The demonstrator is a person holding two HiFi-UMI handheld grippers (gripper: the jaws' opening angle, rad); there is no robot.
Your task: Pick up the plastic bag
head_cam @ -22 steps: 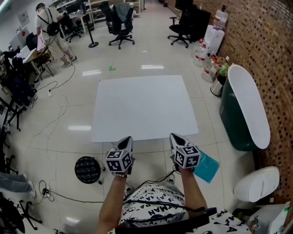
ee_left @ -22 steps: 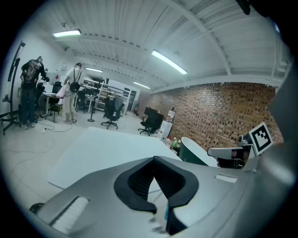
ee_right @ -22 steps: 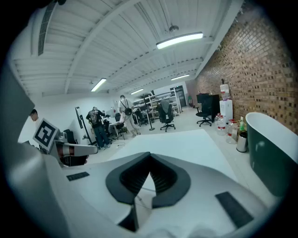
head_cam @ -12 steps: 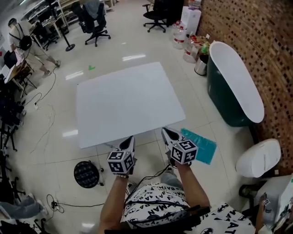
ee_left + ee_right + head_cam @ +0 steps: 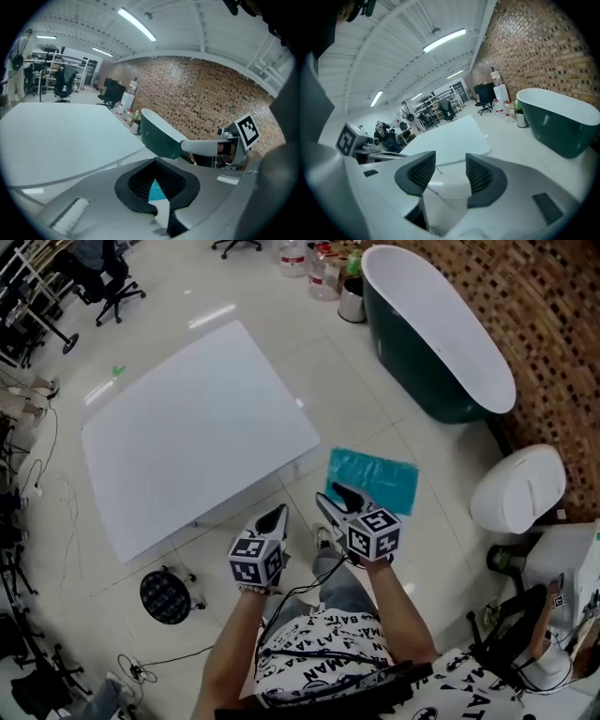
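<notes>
Head view shows a white tabletop (image 5: 187, 427) filling the upper left, standing on a pale tiled floor (image 5: 319, 362). A dark green bathtub (image 5: 427, 371) with a white inside lies to the right, against a brick wall (image 5: 562, 324). Below the tub sits a white rounded fixture (image 5: 516, 488). The plastic bag (image 5: 375, 479), teal and flat, lies on the floor between the table's near corner and the tub, touching neither. A round black stool (image 5: 165, 596) stands on the floor at lower left. The right gripper (image 5: 330, 495) points at the bag's near corner. In the right gripper view its jaws (image 5: 445, 171) stand apart, with only floor and table between them. The left gripper (image 5: 277, 514) hangs beside it over bare floor. In the left gripper view its pads (image 5: 176, 180) meet at the tips and pinch nothing, and a sliver of the teal bag shows through the narrow gap.
</notes>
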